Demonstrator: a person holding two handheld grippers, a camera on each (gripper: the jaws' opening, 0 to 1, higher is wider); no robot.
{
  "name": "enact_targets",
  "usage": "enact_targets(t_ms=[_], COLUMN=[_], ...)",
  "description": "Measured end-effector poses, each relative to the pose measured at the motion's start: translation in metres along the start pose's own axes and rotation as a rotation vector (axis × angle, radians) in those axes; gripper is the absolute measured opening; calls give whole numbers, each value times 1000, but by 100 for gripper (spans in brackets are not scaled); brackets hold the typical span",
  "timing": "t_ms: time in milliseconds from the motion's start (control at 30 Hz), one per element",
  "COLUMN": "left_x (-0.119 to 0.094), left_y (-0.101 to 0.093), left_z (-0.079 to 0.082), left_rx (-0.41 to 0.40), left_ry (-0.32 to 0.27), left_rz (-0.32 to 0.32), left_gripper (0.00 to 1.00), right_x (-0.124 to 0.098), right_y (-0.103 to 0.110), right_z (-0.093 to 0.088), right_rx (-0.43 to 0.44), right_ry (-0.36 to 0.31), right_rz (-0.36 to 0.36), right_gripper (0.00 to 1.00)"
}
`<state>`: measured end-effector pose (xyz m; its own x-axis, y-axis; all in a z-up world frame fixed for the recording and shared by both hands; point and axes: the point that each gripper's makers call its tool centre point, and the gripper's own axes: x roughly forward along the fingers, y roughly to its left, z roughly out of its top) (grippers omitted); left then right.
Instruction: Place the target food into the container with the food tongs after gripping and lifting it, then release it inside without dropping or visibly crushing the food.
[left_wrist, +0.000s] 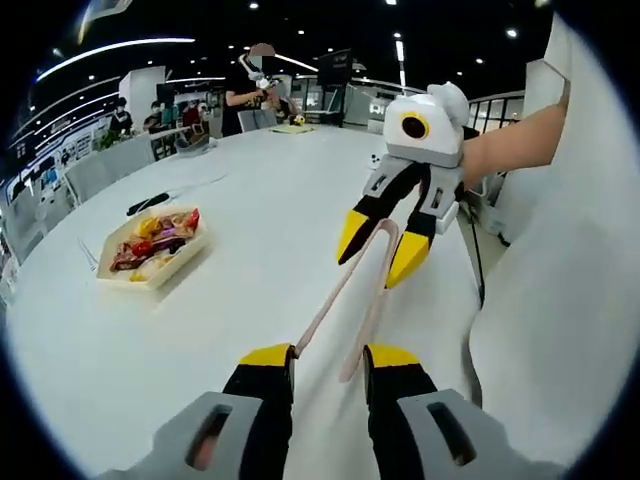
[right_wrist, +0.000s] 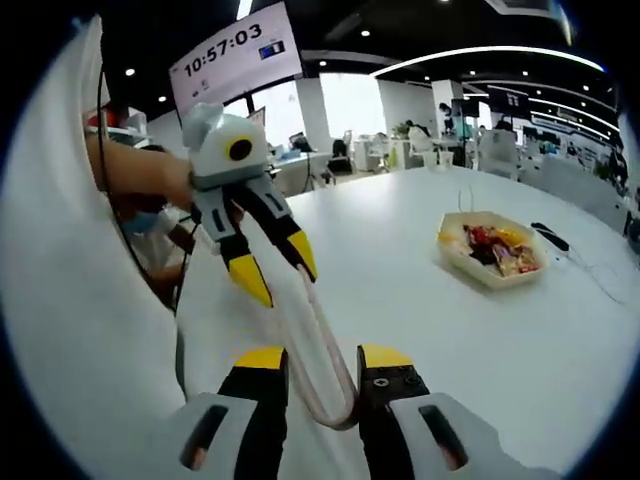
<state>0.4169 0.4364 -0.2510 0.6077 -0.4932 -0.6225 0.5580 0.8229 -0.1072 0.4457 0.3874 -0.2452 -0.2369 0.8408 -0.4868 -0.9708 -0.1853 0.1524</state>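
Left gripper view: pale pink plastic food tongs (left_wrist: 362, 290) run from the left gripper (left_wrist: 330, 358) up to the right gripper (left_wrist: 381, 250).
Left jaws: parted around the tong tips; grip unclear.
Right gripper view: right gripper (right_wrist: 322, 362) jaws closed on the tongs' looped end (right_wrist: 318, 370).
Food: wrapped snacks in a shallow beige tray (left_wrist: 152, 246), far off on the white table (left_wrist: 250, 200).

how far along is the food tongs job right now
Early. Done: the tongs are picked up, off the table. In hand: both grippers, left and right, hold them between them. Left: gripping food from the tray, lifting it, and releasing it inside a container.
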Motion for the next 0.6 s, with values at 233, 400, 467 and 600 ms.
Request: enact_targets(t_ms=[233,400,467,600], left_x=[5,10,12,14], left_y=[15,26,32,44], left_z=[-3,-5,-6,-9], left_rx=[-27,-19,-12,-19], left_ry=[1,16,28,38], left_rz=[15,33,40,53], left_gripper=[25,25,25,25], right_x=[7,15,18,27], right_y=[-15,-27,-31,-43], right_z=[2,0,0,-1], right_rx=[-11,-11,-12,1], right_ry=[-3,4,6,4], right_rz=[-30,-45,-50,-62], right_gripper=[28,29,29,29])
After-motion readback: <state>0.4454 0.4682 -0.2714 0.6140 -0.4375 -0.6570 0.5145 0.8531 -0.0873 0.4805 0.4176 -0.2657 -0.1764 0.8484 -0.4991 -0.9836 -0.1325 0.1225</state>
